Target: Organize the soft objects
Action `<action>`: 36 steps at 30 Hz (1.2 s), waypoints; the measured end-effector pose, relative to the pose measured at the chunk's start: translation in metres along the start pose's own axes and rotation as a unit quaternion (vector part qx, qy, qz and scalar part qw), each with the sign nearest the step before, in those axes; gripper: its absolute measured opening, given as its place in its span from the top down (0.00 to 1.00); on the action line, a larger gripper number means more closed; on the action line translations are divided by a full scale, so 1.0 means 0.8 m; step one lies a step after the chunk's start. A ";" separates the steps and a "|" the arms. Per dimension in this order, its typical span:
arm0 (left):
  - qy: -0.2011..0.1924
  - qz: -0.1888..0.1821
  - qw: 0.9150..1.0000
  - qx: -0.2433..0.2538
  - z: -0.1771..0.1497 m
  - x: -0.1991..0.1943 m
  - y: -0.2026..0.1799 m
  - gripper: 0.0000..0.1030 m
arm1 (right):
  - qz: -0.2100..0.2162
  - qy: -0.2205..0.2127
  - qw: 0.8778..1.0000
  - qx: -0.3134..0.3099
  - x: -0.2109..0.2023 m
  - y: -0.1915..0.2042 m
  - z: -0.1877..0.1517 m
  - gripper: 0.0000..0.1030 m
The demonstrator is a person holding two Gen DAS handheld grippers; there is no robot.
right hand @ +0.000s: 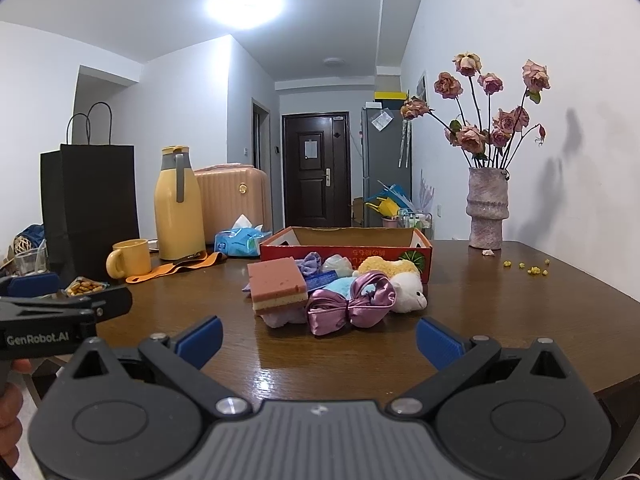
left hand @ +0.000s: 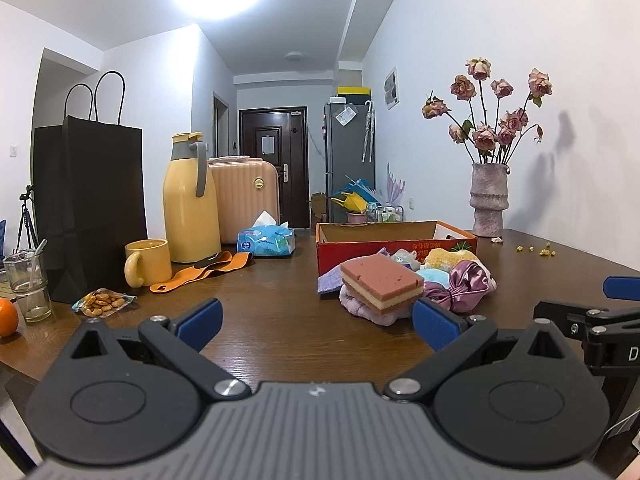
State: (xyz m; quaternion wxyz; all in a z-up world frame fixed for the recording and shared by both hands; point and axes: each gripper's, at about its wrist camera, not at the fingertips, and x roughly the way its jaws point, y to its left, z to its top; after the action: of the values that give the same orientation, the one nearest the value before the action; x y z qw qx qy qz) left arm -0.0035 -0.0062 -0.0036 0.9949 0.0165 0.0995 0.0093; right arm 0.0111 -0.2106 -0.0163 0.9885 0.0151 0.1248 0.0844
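So far nothing is looking sorted: I am holding the left gripper (left hand: 316,320) and right gripper (right hand: 318,336) with jaws wide and empty, short of the soft pile (right hand: 340,292) lying on the desk (right hand: 500,300) before the seemingly empty box (right hand: 348,246).

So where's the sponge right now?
In both views the sponge lies on the table, atop the soft pile before the box, left of the purple bow.

Sponge (right hand: 277,286) atop soft pile, box (right hand: 346,249) behind; mug (right hand: 130,258), flask (right hand: 179,204) left.
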 end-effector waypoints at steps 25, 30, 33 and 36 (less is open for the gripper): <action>0.000 -0.001 1.000 0.007 -0.003 0.002 -0.004 0.00 | -0.001 0.000 1.000 -0.001 0.000 0.000 -0.002 0.00; 0.001 -0.001 1.000 0.007 -0.004 0.002 -0.004 0.00 | -0.001 0.001 1.000 -0.002 0.000 0.001 -0.003 0.00; 0.000 -0.001 1.000 0.007 -0.003 0.002 -0.004 0.00 | -0.001 0.002 1.000 -0.002 0.000 0.001 -0.003 0.00; 0.000 -0.001 1.000 0.008 -0.004 0.002 -0.005 0.00 | -0.001 0.002 1.000 -0.002 0.000 0.002 -0.004 0.00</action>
State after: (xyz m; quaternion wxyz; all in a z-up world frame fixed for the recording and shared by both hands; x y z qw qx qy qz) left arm -0.0026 -0.0098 -0.0071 0.9947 0.0243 0.0999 0.0075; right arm 0.0100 -0.2093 -0.0191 0.9884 0.0126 0.1262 0.0834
